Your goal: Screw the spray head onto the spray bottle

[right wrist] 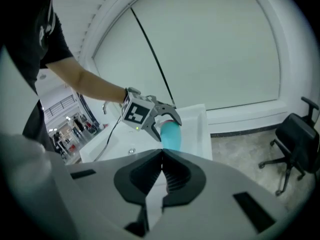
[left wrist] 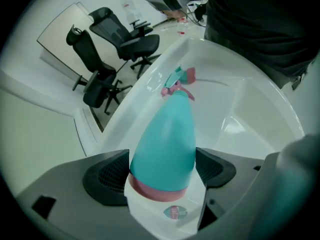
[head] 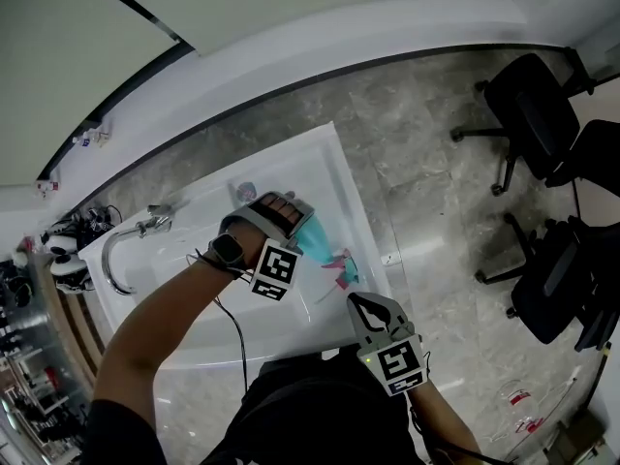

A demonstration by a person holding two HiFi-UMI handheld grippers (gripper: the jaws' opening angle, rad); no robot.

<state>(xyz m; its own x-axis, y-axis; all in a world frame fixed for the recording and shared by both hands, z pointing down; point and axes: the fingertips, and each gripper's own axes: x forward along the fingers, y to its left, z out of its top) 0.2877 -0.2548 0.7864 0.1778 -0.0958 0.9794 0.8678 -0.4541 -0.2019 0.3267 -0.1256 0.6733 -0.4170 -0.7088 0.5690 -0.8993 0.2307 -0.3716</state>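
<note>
My left gripper [left wrist: 161, 170] has its jaws spread wide around the pink-banded base of the teal spray bottle [left wrist: 167, 134]. The bottle lies in the white sink [left wrist: 260, 99], its neck toward the loose spray head [left wrist: 182, 75]. My right gripper [right wrist: 161, 159] is closed and empty.

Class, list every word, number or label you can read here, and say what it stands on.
No text is readable.
Round sticker by the base of the spray bottle: blurred.
Pale print on the black shirt: too blurred.
Marker squares on left cube and right cube: patterns, no letters.
</note>
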